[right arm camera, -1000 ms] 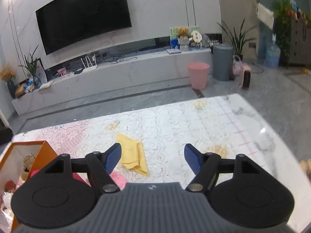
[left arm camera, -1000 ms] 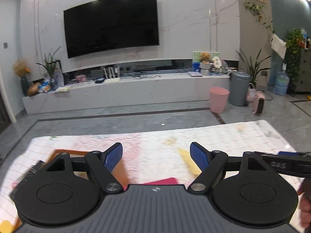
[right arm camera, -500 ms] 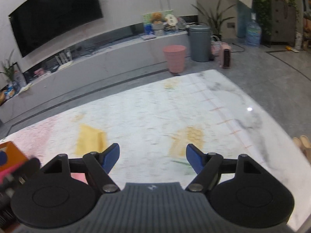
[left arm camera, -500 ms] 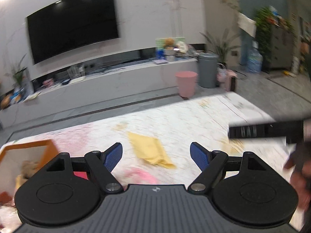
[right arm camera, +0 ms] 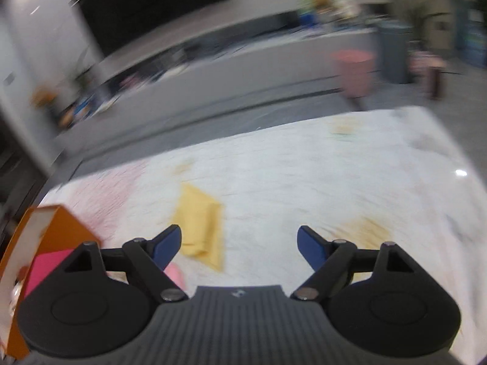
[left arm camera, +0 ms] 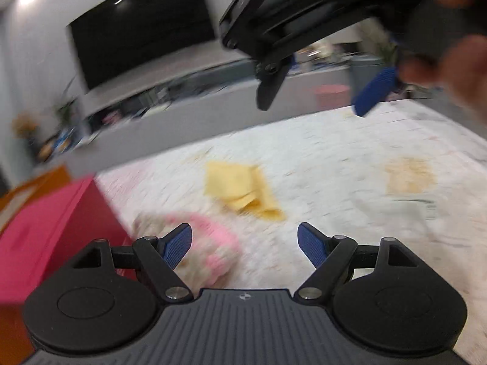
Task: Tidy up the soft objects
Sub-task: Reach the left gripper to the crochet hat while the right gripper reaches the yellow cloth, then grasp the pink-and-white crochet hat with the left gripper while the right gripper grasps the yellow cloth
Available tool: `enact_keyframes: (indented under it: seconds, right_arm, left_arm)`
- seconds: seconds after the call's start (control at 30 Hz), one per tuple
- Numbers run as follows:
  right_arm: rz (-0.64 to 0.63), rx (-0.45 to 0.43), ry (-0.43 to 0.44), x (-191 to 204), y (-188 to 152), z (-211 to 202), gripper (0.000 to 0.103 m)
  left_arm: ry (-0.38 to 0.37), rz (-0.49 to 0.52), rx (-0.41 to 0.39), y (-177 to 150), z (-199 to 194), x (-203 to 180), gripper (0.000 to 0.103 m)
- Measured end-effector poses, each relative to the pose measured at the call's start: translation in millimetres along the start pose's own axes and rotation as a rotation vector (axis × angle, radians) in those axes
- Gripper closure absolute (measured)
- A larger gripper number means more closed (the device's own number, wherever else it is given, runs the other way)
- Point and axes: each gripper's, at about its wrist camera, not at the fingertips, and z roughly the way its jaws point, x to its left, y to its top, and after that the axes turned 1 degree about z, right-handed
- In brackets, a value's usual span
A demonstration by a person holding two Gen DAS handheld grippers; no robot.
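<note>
Nearest the left wrist camera, the left gripper [left arm camera: 244, 241] hung with its blue-padded fingers spread wide and nothing between them, just above a soft pink and beige plush bundle [left arm camera: 194, 246] lying on the white patterned tablecloth [left arm camera: 334, 167]. Beside that bundle, to the left, stood a magenta box [left arm camera: 54, 213] inside an orange-walled storage bin [right arm camera: 51, 234]. The right gripper [right arm camera: 239, 245] was likewise spread and empty; seen from the left camera it hovered high over the table [left arm camera: 316, 97], gripped by the person's hand [left arm camera: 456, 54].

A little farther out, a folded yellow cloth [left arm camera: 240, 187] lay flat on the tablecloth, apart from the pink bundle and directly ahead of the right gripper's left finger. Both views were heavily blurred, so fine detail could not be read.

The step appeared to be closing in on a soft item. To do it well, the motion would need to settle first, then the fingers should straddle a raised fold or thick edge rather than flat fabric, pressing low enough to catch all layers without snagging the tablecloth beneath.

Beyond the table stood a pink bin [right arm camera: 353, 70] and a wall-mounted black television [left arm camera: 143, 27].
</note>
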Motion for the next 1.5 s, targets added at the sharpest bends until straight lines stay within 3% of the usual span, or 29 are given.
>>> enact_keyframes:
  seconds: [0.03,0.07,0.13,0.3,0.37,0.43,0.53,0.6,0.67,0.73,0.77,0.8,0.97,1.17,1.2,1.27,1.37,1.43,1.5]
  right_arm:
    - [-0.059,0.037,0.018,9,9,18,0.021]
    - [-0.114,0.066,0.025,18,15,36,0.021]
    - [-0.195,0.129,0.019,34,20,74,0.021]
    - [-0.316,0.288,-0.095,47,10,158,0.021]
    - [-0.362,0.276,-0.101,50,6,169,0.016]
    - [-0.400,0.242,-0.083,54,4,171,0.019]
    - [-0.387,0.189,-0.076,53,4,170,0.044]
    - [-0.409,0.166,-0.064,54,5,166,0.085]
    - [-0.433,0.150,-0.061,57,4,164,0.100]
    - [-0.475,0.139,-0.070,62,2,159,0.103]
    - [-0.491,0.133,-0.060,63,1,157,0.103]
    - [-0.494,0.130,-0.035,63,0,152,0.103]
    - [-0.469,0.157,0.176,62,-2,131,0.103]
    - [-0.544,0.221,0.307,84,-13,131,0.103]
    - [-0.554,0.245,0.331,87,-15,132,0.103]
    - [-0.598,0.286,0.321,92,-20,134,0.103]
    - [-0.601,0.343,0.339,91,-19,130,0.103]
    - [-0.606,0.385,0.360,90,-18,125,0.103]
    - [-0.601,0.434,0.352,89,-20,121,0.103]
  left_arm:
    - [0.022,-0.035,0.024,-1,4,5,0.011]
    - [0.025,-0.075,0.030,-2,5,11,0.018]
    - [0.032,-0.127,0.010,-4,2,15,0.019]
    - [0.071,-0.267,0.042,-2,-4,17,0.016]
    - [0.069,-0.339,0.068,-6,-5,21,0.016]
    - [0.090,-0.368,0.065,-8,-7,19,0.015]
    - [0.120,-0.387,0.058,-8,-11,17,0.014]
    - [0.128,-0.402,0.050,-8,-15,16,0.014]
    - [0.130,-0.405,0.051,-7,-17,17,0.014]
    - [0.129,-0.408,0.059,-5,-18,16,0.014]
    - [0.126,-0.423,0.056,-6,-20,17,0.017]
    - [0.131,-0.438,0.052,-7,-20,16,0.027]
    - [0.168,-0.448,0.047,-9,-25,18,0.059]
    - [0.125,-0.409,0.025,-11,-29,20,0.073]
    - [0.116,-0.402,0.024,-12,-30,20,0.081]
    - [0.109,-0.393,0.029,-13,-31,23,0.084]
    - [0.081,-0.405,0.038,-17,-34,26,0.079]
    - [0.078,-0.400,0.045,-19,-39,26,0.061]
    - [0.042,-0.401,0.051,-20,-44,29,0.030]
